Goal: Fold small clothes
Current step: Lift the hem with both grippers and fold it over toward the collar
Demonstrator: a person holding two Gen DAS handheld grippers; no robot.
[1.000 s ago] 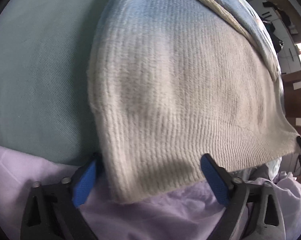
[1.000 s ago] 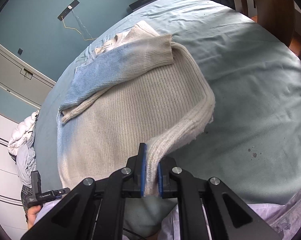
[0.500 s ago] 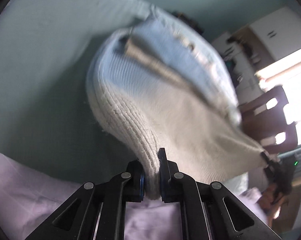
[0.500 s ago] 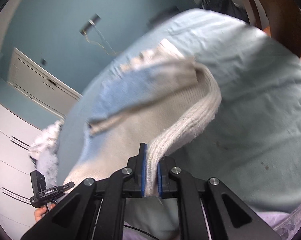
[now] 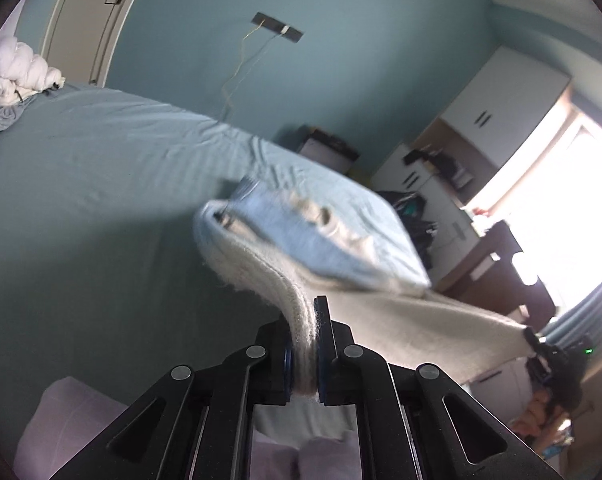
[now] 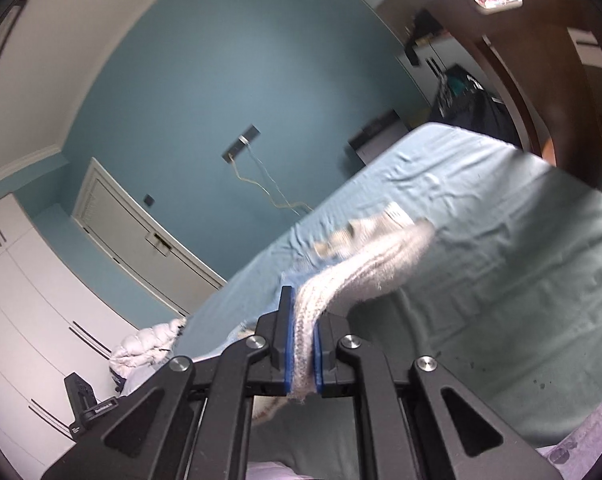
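Sweater: a cream ribbed-knit sweater [image 5: 401, 320] that fades to pale blue at one end hangs lifted above the bed with the teal fitted sheet [image 5: 81, 208], stretched between the two grippers. The left gripper [image 5: 304, 344] is clenched on a thick cream corner of the knit, which bulges up between its blue pads, while the rest of the fabric sweeps away to the right of that view toward the other gripper [image 5: 531, 338], seen small at the far corner of the cloth. In the right wrist view the right gripper [image 6: 302, 354] is likewise clamped tight on a folded cream edge of the sweater [image 6: 365, 268], whose blue part and a small white label (blurred, so its print cannot be read) trail out over the sheet [image 6: 521, 260]. A heap of white padded fabric [image 5: 17, 72] lies on the bed at its far left corner in the left wrist view, well apart from the sweater. A lilac cloth [image 5: 61, 420] shows below the left gripper, at the near edge of the bed.
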